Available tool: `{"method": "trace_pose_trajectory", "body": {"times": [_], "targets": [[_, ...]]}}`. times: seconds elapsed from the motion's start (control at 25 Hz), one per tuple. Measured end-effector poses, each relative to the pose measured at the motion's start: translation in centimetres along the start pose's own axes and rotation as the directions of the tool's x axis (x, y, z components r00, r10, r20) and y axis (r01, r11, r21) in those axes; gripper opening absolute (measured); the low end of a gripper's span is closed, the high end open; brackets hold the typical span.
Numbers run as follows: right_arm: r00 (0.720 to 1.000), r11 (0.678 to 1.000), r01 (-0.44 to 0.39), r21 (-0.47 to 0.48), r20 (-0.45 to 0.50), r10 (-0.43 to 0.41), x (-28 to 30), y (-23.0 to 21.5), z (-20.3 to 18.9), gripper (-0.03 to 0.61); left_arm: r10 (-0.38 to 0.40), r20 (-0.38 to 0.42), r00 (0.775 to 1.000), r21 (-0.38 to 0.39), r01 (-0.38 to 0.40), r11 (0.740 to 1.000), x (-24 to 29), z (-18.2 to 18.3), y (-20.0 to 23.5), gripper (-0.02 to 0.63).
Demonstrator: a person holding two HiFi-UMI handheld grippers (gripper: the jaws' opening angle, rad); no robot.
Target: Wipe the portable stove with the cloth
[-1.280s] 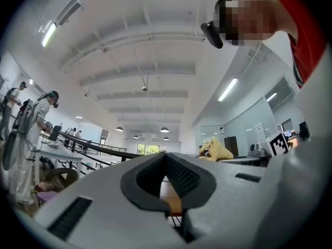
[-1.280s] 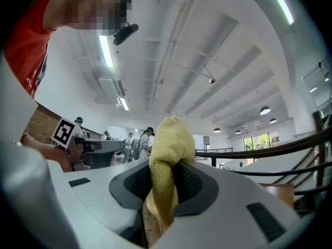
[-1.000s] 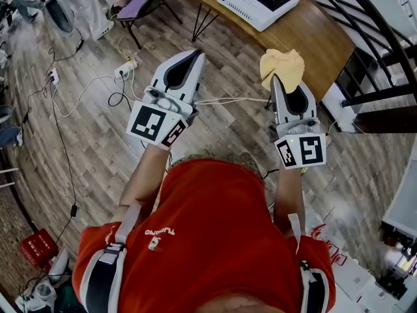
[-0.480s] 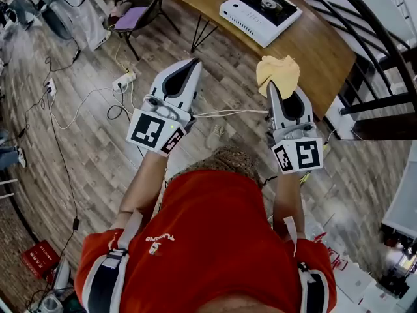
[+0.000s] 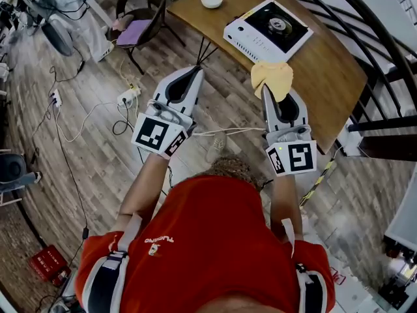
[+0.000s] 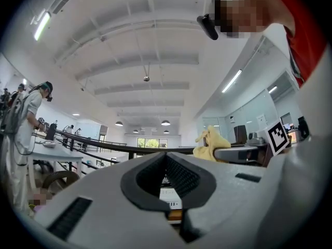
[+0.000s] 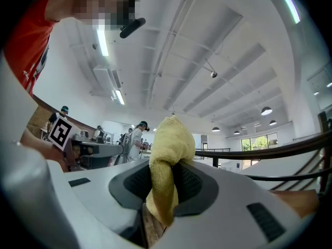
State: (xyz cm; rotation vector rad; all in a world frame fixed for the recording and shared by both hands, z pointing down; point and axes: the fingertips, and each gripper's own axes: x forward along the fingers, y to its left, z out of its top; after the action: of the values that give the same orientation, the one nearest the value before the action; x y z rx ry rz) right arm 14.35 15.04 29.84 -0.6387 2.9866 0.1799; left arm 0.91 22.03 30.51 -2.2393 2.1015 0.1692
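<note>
The white portable stove point(image 5: 267, 30) with a black top and round burner lies on the wooden table point(image 5: 326, 64) at the head view's upper right. My right gripper point(image 5: 267, 90) is shut on a bunched yellow cloth point(image 5: 272, 78), which hangs at the table's near edge, just short of the stove; the cloth point(image 7: 168, 165) fills the jaws in the right gripper view. My left gripper point(image 5: 193, 70) is shut and holds nothing, over the floor left of the table. A sliver of the stove point(image 6: 168, 197) shows past the left jaws.
A small white bowl point(image 5: 211, 0) sits on the table's far corner. A chair with a purple cushion point(image 5: 137, 26) stands left of the table. Cables and a power strip point(image 5: 127, 96) lie on the wood floor. A black railing point(image 5: 384, 51) runs along the right.
Both grippers have moved toward the table, the cloth going from over the floor to the table's near edge by the stove. Jaws unchanged.
</note>
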Motion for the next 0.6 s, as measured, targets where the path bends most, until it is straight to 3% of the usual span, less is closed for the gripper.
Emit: {"method": "trace_pose_trajectory", "body": {"times": [0.28, 0.6], "targets": [[0.999, 1.0, -0.004, 0.022, -0.033, 0.005, 8.3, -3.9, -2.5, 0.112, -0.022, -0.05, 0.999, 0.008, 0.022, 1.0, 8.1, -3.0, 4.9, 0.009], [0.989, 0.997, 0.025, 0.077, -0.149, -0.013, 14.6, -6.5, -6.0, 0.112, -0.015, -0.102, 0.995, -0.004, 0.014, 1.0, 13.6, -5.8, 8.8, 0.011]]}}
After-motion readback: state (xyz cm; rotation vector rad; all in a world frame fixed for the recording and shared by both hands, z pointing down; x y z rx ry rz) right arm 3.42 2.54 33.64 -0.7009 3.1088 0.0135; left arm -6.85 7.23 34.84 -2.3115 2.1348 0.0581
